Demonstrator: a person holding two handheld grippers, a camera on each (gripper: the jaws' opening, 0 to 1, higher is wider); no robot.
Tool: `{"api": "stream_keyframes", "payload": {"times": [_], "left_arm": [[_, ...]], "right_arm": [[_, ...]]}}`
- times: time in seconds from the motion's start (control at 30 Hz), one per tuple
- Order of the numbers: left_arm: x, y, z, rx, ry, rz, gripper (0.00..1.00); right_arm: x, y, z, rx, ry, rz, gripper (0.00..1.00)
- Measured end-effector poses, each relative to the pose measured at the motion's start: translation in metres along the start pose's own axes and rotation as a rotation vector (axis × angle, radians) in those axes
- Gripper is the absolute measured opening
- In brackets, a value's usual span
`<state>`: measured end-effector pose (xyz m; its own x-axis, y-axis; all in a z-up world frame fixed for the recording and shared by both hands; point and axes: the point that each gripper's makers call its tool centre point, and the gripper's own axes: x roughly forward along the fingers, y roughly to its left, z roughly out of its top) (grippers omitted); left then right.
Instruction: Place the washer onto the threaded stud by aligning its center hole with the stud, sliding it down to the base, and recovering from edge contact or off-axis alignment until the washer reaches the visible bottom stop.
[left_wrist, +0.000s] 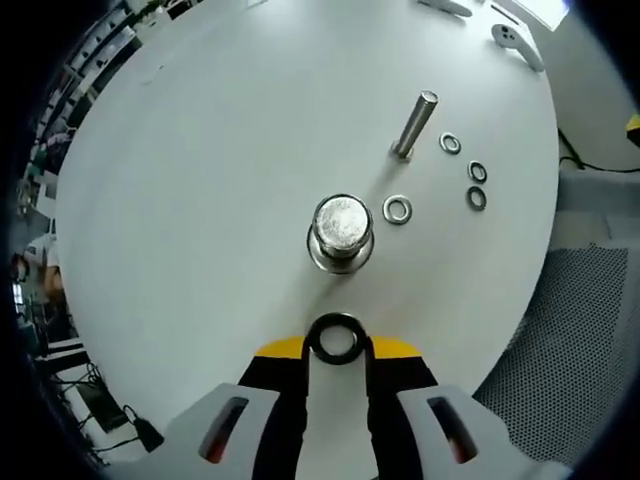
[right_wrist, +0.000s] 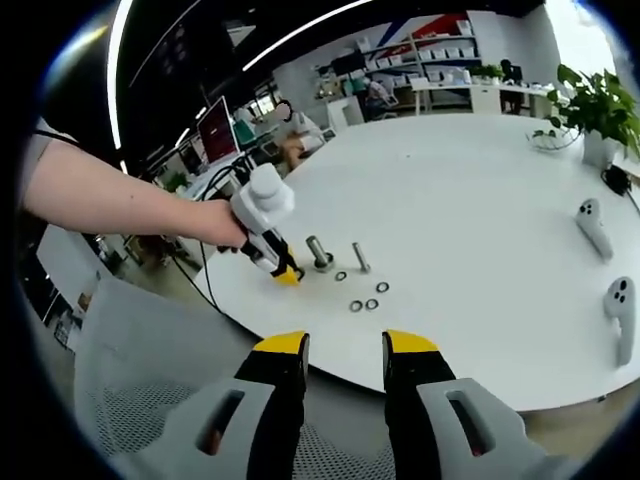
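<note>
The left gripper pinches a dark washer between its nearly closed jaws, just short of the upright stud on the white table. A silver washer lies beside the stud; a bolt and three small washers lie farther off. The right gripper hovers with jaws apart, empty, off the table's near edge; a hand holds the left gripper beside the stud there.

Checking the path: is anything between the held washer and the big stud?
Nothing: bare table separates washer from stud, in the left gripper view.
</note>
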<state>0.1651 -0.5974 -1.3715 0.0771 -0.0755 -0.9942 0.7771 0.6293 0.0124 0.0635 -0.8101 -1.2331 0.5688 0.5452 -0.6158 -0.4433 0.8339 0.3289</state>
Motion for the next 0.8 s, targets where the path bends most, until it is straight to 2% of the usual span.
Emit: {"api": "stream_keyframes", "payload": {"times": [0.17,0.3,0.37,0.6,0.8], "left_arm": [[-0.003,0.004,0.0,-0.018,-0.015,-0.001,0.19],[-0.014,0.003,0.006,-0.05,-0.061,-0.027,0.19],[-0.021,0.001,0.009,-0.07,-0.111,-0.031,0.19],[-0.043,-0.004,0.006,-0.017,-0.162,-0.032,0.19],[-0.071,-0.002,0.026,0.022,-0.23,-0.018,0.19]], "right_arm": [[0.0,0.0,0.0,0.003,-0.003,-0.001,0.31],[0.0,-0.001,0.001,0.004,-0.006,-0.004,0.31],[0.0,-0.001,0.001,0.004,-0.005,-0.005,0.31],[0.0,0.001,0.0,0.009,-0.003,0.002,0.31],[0.0,0.001,0.001,0.011,-0.007,0.005,0.31]]}}
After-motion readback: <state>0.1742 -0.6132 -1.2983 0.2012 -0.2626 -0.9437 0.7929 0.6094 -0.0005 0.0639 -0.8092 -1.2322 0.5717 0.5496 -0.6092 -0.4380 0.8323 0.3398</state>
